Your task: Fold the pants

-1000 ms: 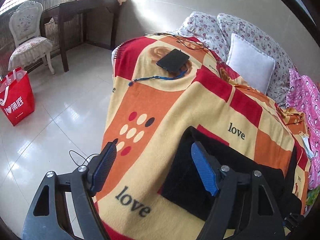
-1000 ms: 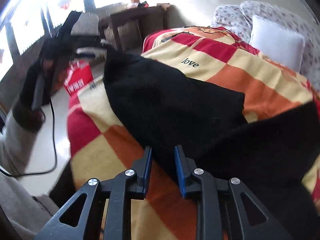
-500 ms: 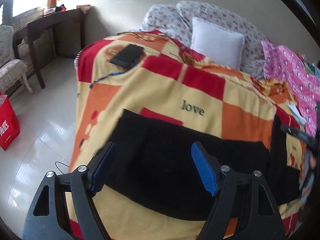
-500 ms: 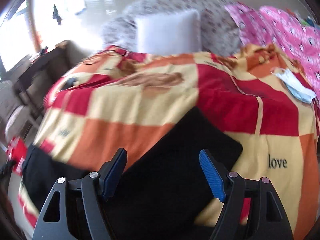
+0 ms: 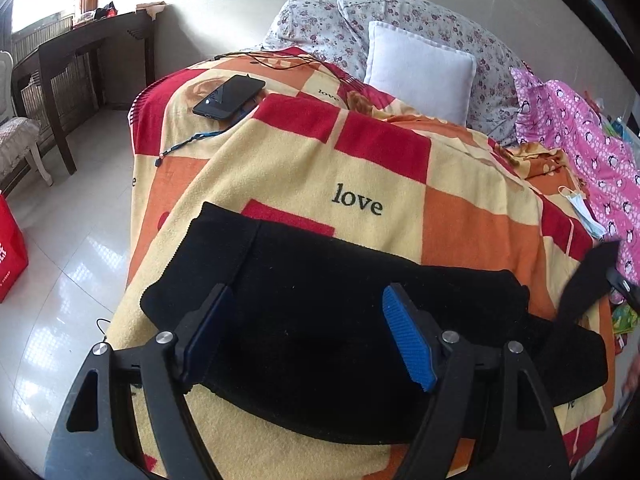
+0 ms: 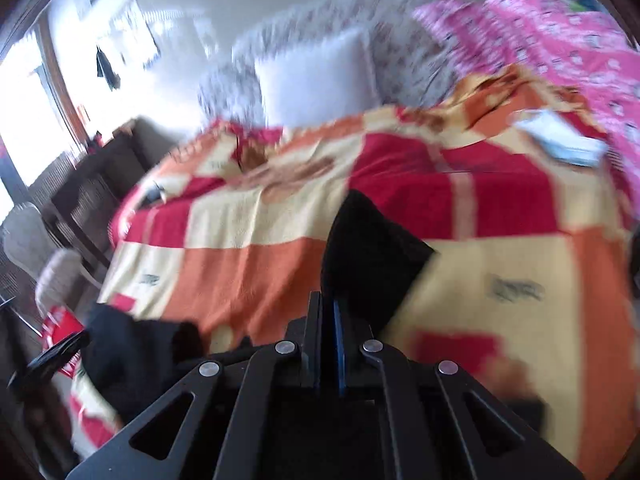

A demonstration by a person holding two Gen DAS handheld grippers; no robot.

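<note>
My left gripper (image 5: 308, 336) is wide open, holding nothing. Its two blue pads (image 5: 408, 340) sit low in the frame, one each side, w/ the black pants (image 5: 320, 300) lying under and btwn them. The pants stretch across the lower half of the left view, flat on the blanket (image 5: 312, 176), which has red, orange and yellow squares and the word "love" on it. One end of the pants is at mid left; the other end runs off to the lower right. At the right edge a black flap of cloth sticks up, and I can't tell what holds it there.

My right gripper (image 6: 326, 316) is squeezed tight on the pants (image 6: 368, 256). In the right view, bottom middle, the fingers are pressed together w/ black cloth rising up out of them to a point near the frame's center. That view is blurry. More black cloth shows at lower left.

Other stuff in the left view: a black phone (image 5: 229, 97) on the blanket at upper left, a white pillow (image 5: 418, 70) top center, a pink cloth (image 5: 592, 140) at right, a face mask (image 5: 582, 212) next to it, a dark table (image 5: 76, 52) at far upper left, a red bag (image 5: 10, 252) on the floor at left.
</note>
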